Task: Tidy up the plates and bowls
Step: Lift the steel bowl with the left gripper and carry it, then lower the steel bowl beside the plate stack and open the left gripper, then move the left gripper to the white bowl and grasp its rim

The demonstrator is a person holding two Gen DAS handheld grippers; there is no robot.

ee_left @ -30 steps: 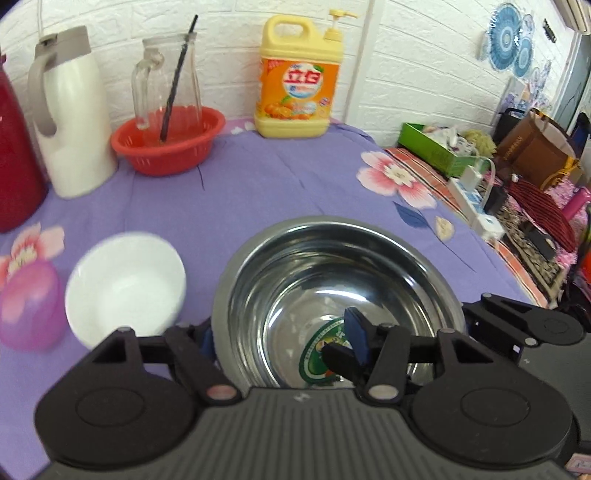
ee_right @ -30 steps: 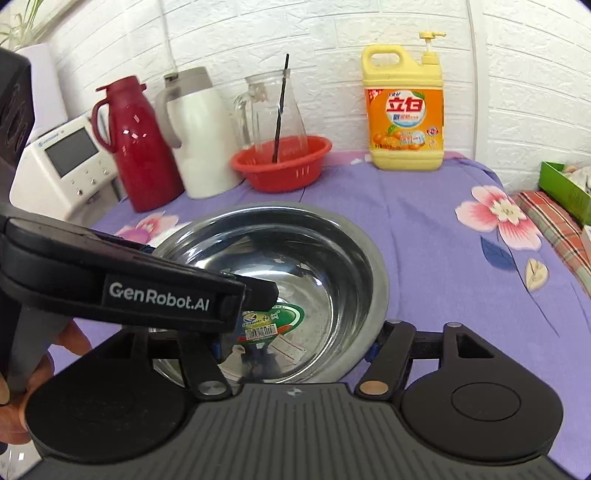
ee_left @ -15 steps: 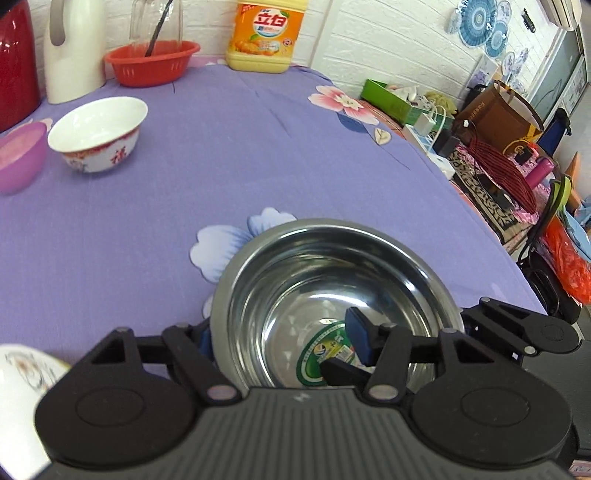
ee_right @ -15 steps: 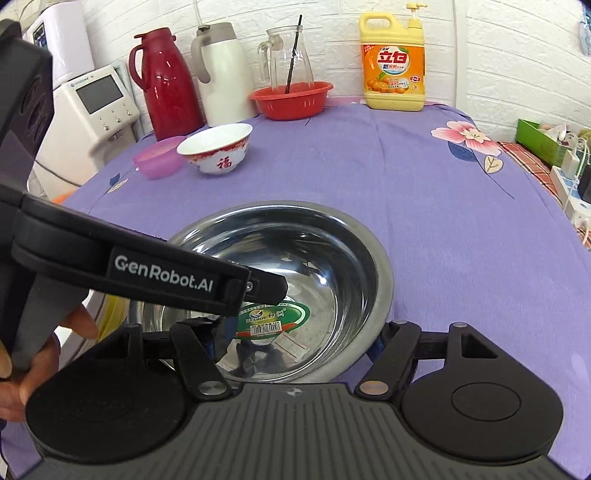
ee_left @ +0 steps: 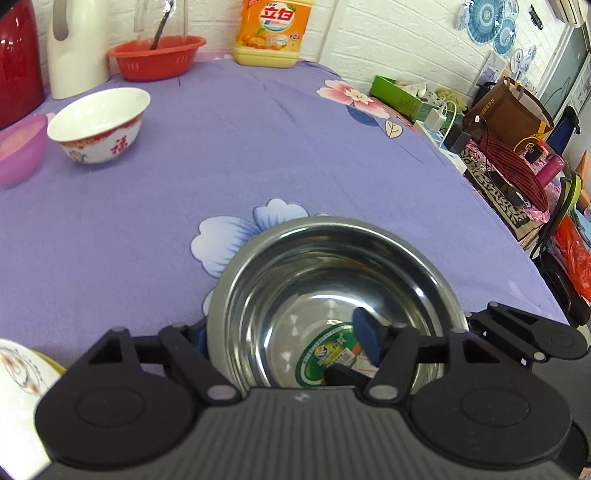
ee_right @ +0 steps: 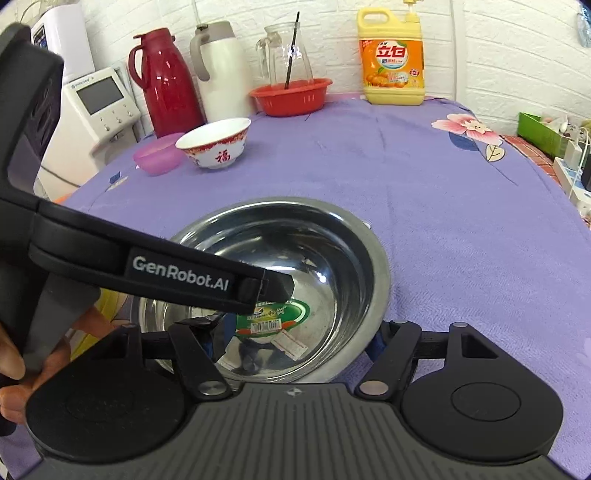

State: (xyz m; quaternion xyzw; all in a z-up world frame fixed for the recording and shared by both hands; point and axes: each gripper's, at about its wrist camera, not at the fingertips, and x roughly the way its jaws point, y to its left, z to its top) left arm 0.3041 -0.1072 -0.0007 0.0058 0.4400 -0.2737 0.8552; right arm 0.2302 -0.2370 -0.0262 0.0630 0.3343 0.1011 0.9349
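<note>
White brick walls back a worktop (ee_left: 258, 147) under a purple flowered cloth. The steel bowl (ee_left: 332, 258) sits on the cloth right under both grippers, with a green sticker (ee_left: 328, 354) on its bottom. The left gripper (ee_left: 282, 336) straddles the bowl's left wall. One finger is outside the rim and the blue-padded finger is well inside over the sticker. Its jaws have just been opening, and they now stand apart with the wall between them and the inner pad clear of the metal. The right gripper (ee_right: 295, 339) straddles the opposite wall with its jaws spread wide. One finger is inside the bowl and partly hidden behind the left gripper's body. The other finger is just outside the right rim, and I cannot tell whether it touches. In the right wrist view a hand (ee_right: 11, 373) grips the left gripper's handle, to the left of the right gripper. Ahead and left of the left gripper, well apart from the steel bowl, stands a white china bowl (ee_left: 99, 125) with red markings. A pink bowl (ee_left: 18, 147) is just beside it, farther left. Far ahead along the wall are a red flask (ee_right: 166, 81), a white jug (ee_left: 77, 48), a red basket (ee_left: 155, 55) with a glass jug (ee_right: 284, 51) in it, and a yellow detergent bottle (ee_left: 273, 29). Close on the left gripper's left, a patterned white dish (ee_left: 14, 387) shows at the edge.
</note>
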